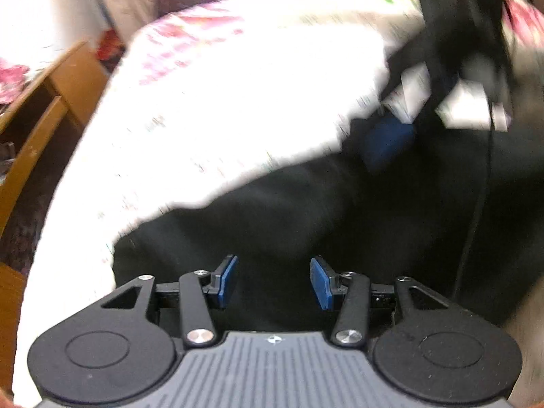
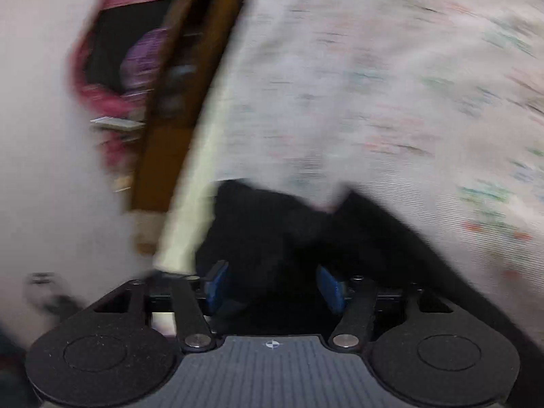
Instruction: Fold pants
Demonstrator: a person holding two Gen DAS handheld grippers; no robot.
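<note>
Hovering low over the black pants (image 1: 306, 224), the left claw (image 1: 273, 280) has its blue pads parted with nothing between them; dark cloth lies beneath and ahead. The pants rest on a bed covered by a pale floral sheet (image 1: 210, 102), and a wooden frame (image 1: 37, 129) runs along its left side. The right claw (image 2: 273, 287) also shows its pads apart, with a bunched edge of the pants (image 2: 289, 227) just in front; whether cloth sits between them is lost to blur. Judgement: both claws should pinch one fabric edge level with each other, lift together, and lay it flat without dragging the sheet.
</note>
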